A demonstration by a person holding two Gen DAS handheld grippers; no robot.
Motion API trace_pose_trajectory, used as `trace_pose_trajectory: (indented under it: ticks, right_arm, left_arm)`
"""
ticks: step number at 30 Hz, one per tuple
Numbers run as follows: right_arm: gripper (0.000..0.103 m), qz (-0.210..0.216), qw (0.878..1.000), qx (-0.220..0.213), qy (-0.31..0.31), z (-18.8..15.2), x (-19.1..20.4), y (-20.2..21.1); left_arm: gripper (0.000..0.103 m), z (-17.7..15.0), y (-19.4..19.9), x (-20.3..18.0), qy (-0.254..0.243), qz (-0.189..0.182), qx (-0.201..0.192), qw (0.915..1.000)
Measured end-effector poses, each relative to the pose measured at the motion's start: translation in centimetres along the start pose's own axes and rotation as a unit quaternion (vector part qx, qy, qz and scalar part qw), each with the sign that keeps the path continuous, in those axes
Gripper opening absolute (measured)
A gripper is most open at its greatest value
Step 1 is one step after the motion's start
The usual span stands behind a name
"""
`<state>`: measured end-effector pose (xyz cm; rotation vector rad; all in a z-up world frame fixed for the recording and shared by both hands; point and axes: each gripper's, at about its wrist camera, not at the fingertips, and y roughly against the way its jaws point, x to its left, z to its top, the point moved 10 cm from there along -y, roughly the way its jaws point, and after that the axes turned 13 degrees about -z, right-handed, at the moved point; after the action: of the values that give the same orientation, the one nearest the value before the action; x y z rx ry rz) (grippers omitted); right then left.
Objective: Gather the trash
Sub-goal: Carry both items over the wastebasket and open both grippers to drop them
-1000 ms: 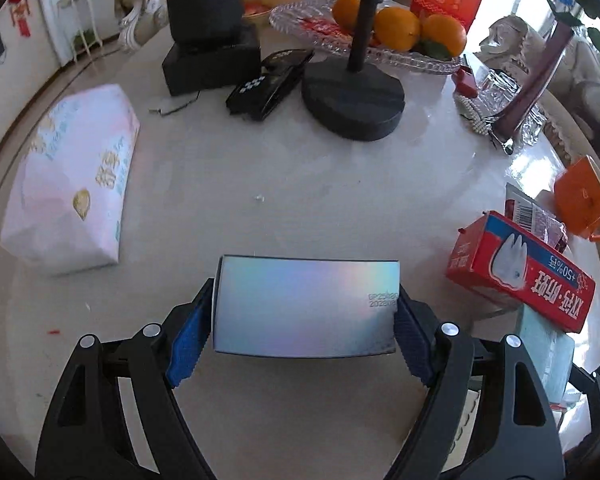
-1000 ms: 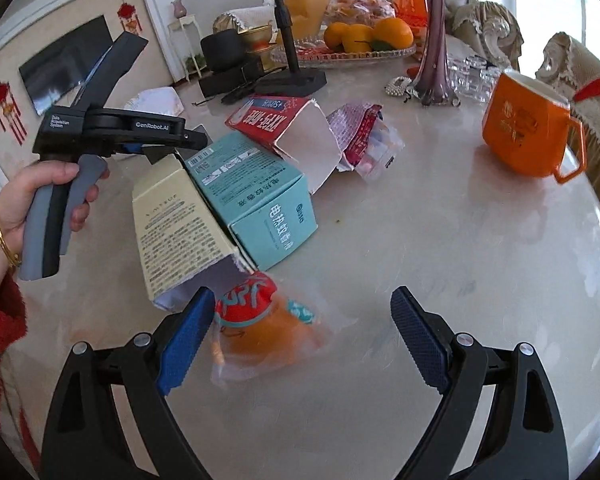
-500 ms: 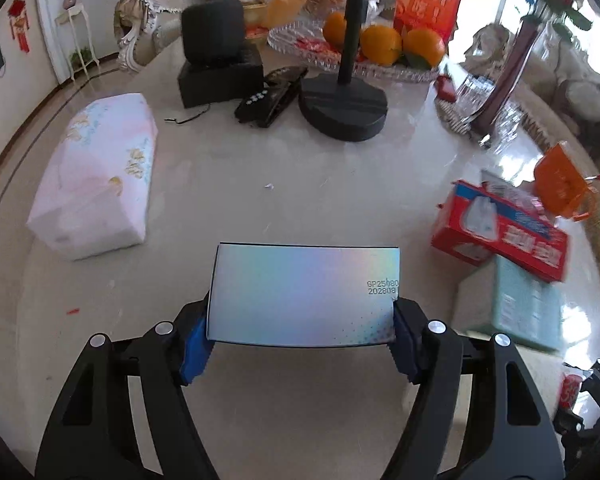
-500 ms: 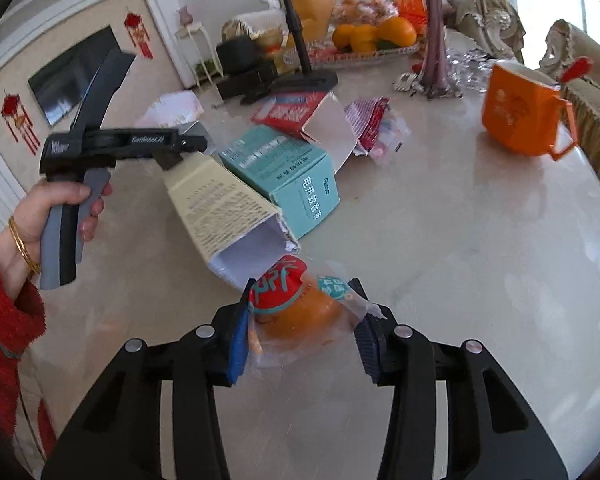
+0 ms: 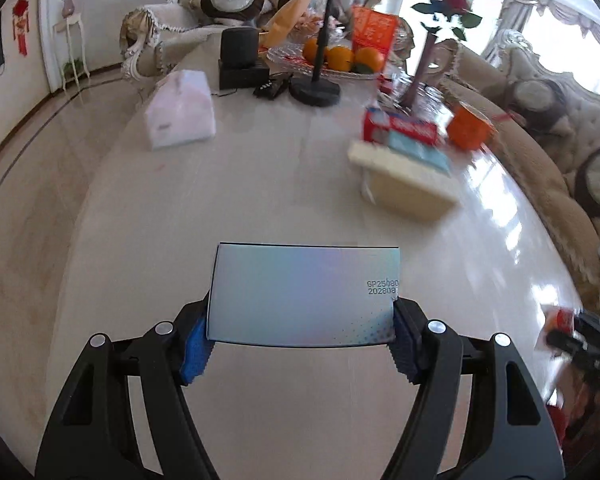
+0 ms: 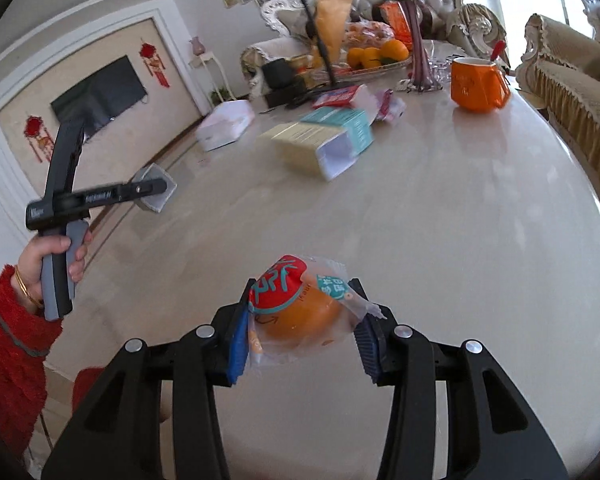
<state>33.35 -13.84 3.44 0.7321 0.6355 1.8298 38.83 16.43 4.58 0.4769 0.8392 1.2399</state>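
Observation:
My left gripper [image 5: 300,346] is shut on a silver iridescent box [image 5: 304,294] and holds it above the marble table [image 5: 260,184]. It also shows in the right wrist view [image 6: 154,194], held up at the left. My right gripper [image 6: 302,334] is shut on a clear snack wrapper with a red and orange print [image 6: 300,308], lifted off the table. On the table lie a cream box [image 6: 304,148], a teal box [image 6: 344,122] and a red box [image 5: 400,128].
An orange mug [image 6: 476,82], a vase [image 6: 418,60], a fruit dish with oranges [image 5: 340,58], a black stand [image 5: 316,90], a tissue pack [image 5: 180,110] and a black speaker [image 5: 240,58] stand at the far end. Sofas border the right edge.
My right gripper closed on the snack wrapper and lifted it. My left gripper rose and pulled back from the table with the silver box in it.

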Motion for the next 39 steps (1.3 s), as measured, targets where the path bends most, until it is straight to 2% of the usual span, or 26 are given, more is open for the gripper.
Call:
trace_pose_trajectory:
  ticks: [6,10,12,14,17,21,23,28,32,33,34,36,39]
  right_arm:
    - [0.043,0.04,0.999,-0.006,-0.014,-7.5,3.9,5.6]
    - [0.043,0.046,0.999,0.016,-0.015,-12.8,5.9,6.4]
    - [0.043,0.051,0.998,0.041,-0.025,-15.5,6.5,5.5]
    - [0.043,0.035,0.996,0.072,-0.037,-18.8,6.4,3.6]
    - [0.043,0.006,0.991,0.124,-0.046,-23.1,5.7,-0.1]
    - [0.043,-0.034,0.982,0.183,-0.038,-27.7,4.4,-3.8]
    - [0.043,-0.038,0.978,0.198,-0.042,-28.8,4.2,-4.3]
    - [0.043,-0.058,0.979,0.193,-0.018,-29.1,4.4,-4.7]
    - [0.045,-0.072,0.978,0.196,-0.017,-30.2,3.5,-4.8]
    - [0.049,-0.076,0.977,0.197,-0.019,-30.2,3.2,-4.8]
    - [0.062,-0.081,0.977,0.194,-0.023,-30.0,2.9,-4.9]
    - [0.075,-0.09,0.978,0.184,-0.028,-29.6,2.5,-4.7]
    - [0.076,-0.096,0.978,0.182,-0.036,-29.4,2.1,-4.6]
  left_arm:
    - [0.07,-11.0,7.2,-4.4,-0.019,-0.027,-0.024,0.9992]
    - [0.07,-19.0,8.7,-8.0,-0.036,-0.042,-0.013,0.9984]
    - [0.07,-23.4,7.9,-9.7,-0.034,-0.053,0.002,0.998]
    - [0.07,-27.6,5.9,-10.9,-0.028,-0.063,0.025,0.9973]
    - [0.07,-32.8,1.2,-11.2,-0.02,-0.045,0.067,0.9965]
    - [0.07,-37.9,-3.7,-11.3,-0.018,-0.038,0.127,0.9911]
    - [0.07,-39.2,-5.2,-11.4,-0.024,-0.034,0.153,0.9874]
    - [0.071,-39.2,-6.1,-10.8,-0.022,-0.025,0.15,0.988]
    - [0.072,-39.7,-6.9,-10.2,-0.009,-0.001,0.17,0.9854]
    - [0.072,-39.9,-7.0,-9.9,-0.006,0.006,0.174,0.9846]
    - [0.072,-40.1,-7.0,-9.8,-0.002,0.008,0.177,0.9841]
    - [0.077,-40.4,-7.2,-9.5,0.013,0.004,0.182,0.9832]
    - [0.08,-40.3,-7.1,-9.2,0.018,0.005,0.177,0.984]
